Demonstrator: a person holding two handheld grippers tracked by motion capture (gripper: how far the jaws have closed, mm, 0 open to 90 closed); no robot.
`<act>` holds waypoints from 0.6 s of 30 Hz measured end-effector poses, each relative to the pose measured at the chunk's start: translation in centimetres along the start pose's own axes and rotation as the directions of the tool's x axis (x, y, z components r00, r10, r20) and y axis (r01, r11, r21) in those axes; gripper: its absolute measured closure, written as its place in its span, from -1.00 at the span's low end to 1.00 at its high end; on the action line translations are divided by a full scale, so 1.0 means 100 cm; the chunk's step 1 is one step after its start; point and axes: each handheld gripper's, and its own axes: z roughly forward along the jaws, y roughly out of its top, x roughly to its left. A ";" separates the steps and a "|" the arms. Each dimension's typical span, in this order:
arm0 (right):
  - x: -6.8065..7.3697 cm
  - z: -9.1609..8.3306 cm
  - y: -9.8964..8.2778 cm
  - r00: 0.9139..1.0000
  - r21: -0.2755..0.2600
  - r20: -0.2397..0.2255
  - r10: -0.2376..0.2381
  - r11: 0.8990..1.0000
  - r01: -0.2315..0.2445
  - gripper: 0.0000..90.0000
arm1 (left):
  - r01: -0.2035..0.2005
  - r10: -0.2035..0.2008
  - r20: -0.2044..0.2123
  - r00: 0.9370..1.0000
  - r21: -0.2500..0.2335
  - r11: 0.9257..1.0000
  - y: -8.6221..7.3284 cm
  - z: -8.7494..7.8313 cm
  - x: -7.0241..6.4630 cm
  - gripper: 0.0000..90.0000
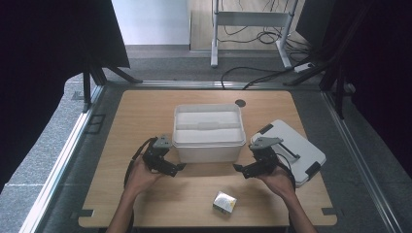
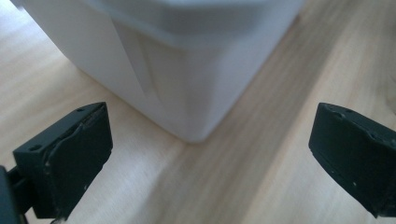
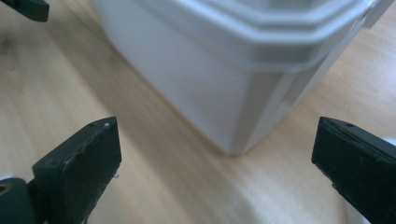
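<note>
A white plastic tub (image 1: 209, 132) stands open at the middle of the wooden table (image 1: 145, 116). Its white lid (image 1: 291, 148) with black clips lies flat to the right of it. My left gripper (image 1: 179, 167) is open by the tub's near left corner (image 2: 191, 133), with nothing between its jaws. My right gripper (image 1: 237, 168) is open by the near right corner (image 3: 233, 147), also holding nothing. Neither gripper touches the tub. A small shiny cube (image 1: 224, 202) sits near the front edge, between the two forearms.
A dark round cable hole (image 1: 240, 103) lies in the table behind the tub. Black curtains hang at both sides. A metal stand (image 1: 250, 22) and loose cables lie on the floor beyond the table.
</note>
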 end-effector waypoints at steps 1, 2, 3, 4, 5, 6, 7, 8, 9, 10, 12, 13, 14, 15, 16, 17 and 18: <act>-0.004 0.006 0.004 1.000 -0.003 0.005 -0.002 1.000 0.002 -0.98 | 0.006 -0.006 0.003 1.000 -0.014 1.000 0.005 0.003 0.003 -1.00; -0.004 0.006 0.004 1.000 -0.003 0.005 -0.002 1.000 0.002 -0.98 | 0.006 -0.006 0.003 1.000 -0.014 1.000 0.005 0.003 0.003 -1.00; -0.008 0.012 0.009 1.000 -0.004 0.007 -0.006 1.000 0.006 -0.96 | 0.003 -0.003 0.014 1.000 -0.028 1.000 0.009 0.006 0.005 -1.00; -0.008 0.012 0.009 1.000 -0.004 0.007 -0.006 1.000 0.006 -0.96 | 0.003 -0.003 0.014 1.000 -0.028 1.000 0.009 0.006 0.005 -1.00; -0.011 0.017 0.013 1.000 -0.002 0.006 -0.009 1.000 0.009 -0.94 | 0.005 -0.004 0.018 1.000 -0.044 0.999 0.012 0.007 0.006 -1.00; -0.012 0.019 0.014 1.000 -0.002 0.001 -0.011 1.000 0.011 -0.90 | 0.005 -0.004 0.018 1.000 -0.044 0.999 0.012 0.007 0.006 -1.00; -0.013 0.021 0.016 1.000 -0.005 -0.008 -0.012 1.000 0.012 -0.86 | 0.003 -0.001 0.041 0.999 -0.053 0.999 0.015 0.007 0.006 -1.00; -0.013 0.021 0.017 1.000 -0.009 -0.015 -0.012 1.000 0.011 -0.81 | 0.000 0.002 0.034 0.999 -0.047 0.999 0.016 0.007 0.005 -1.00; -0.013 0.022 0.018 1.000 -0.015 -0.017 -0.013 1.000 0.012 -0.81 | -0.011 0.012 0.029 1.000 -0.034 0.999 0.017 0.007 0.004 -1.00; -0.013 0.022 0.019 1.000 -0.012 -0.013 -0.017 1.000 0.017 -0.79 | -0.010 0.011 0.032 0.999 -0.027 1.000 0.017 0.007 0.004 -1.00; -0.014 0.021 0.019 1.000 -0.012 -0.011 -0.019 1.000 0.019 -0.77 | -0.005 0.006 0.032 0.999 -0.027 1.000 0.018 0.006 0.003 -1.00; -0.013 0.020 0.017 1.000 -0.023 -0.010 -0.013 1.000 0.013 -0.72 | -0.006 0.007 0.031 0.999 -0.023 1.000 0.018 0.005 0.001 -1.00; -0.013 0.018 0.015 1.000 -0.029 -0.016 -0.009 1.000 0.008 -0.71 | -0.008 0.009 0.031 0.999 -0.024 1.000 0.018 0.004 0.000 -1.00; -0.013 0.017 0.014 1.000 -0.031 -0.023 -0.005 0.999 0.005 -0.71 | -0.008 0.009 0.033 0.999 -0.024 1.000 0.018 0.004 -0.001 -1.00; -0.012 0.015 0.013 1.000 -0.036 -0.026 -0.003 0.999 0.002 -0.70 | -0.007 0.008 0.037 0.999 -0.023 1.000 0.017 0.003 -0.003 -1.00; -0.011 0.014 0.011 1.000 -0.035 -0.029 -0.003 0.999 0.002 -0.70 | -0.005 0.006 0.039 0.999 -0.024 1.000 0.017 0.002 -0.005 -1.00; -0.010 0.012 0.010 1.000 -0.035 -0.030 -0.003 0.999 0.002 -0.70 | -0.010 0.011 0.037 0.999 -0.021 1.000 0.016 0.002 -0.007 -1.00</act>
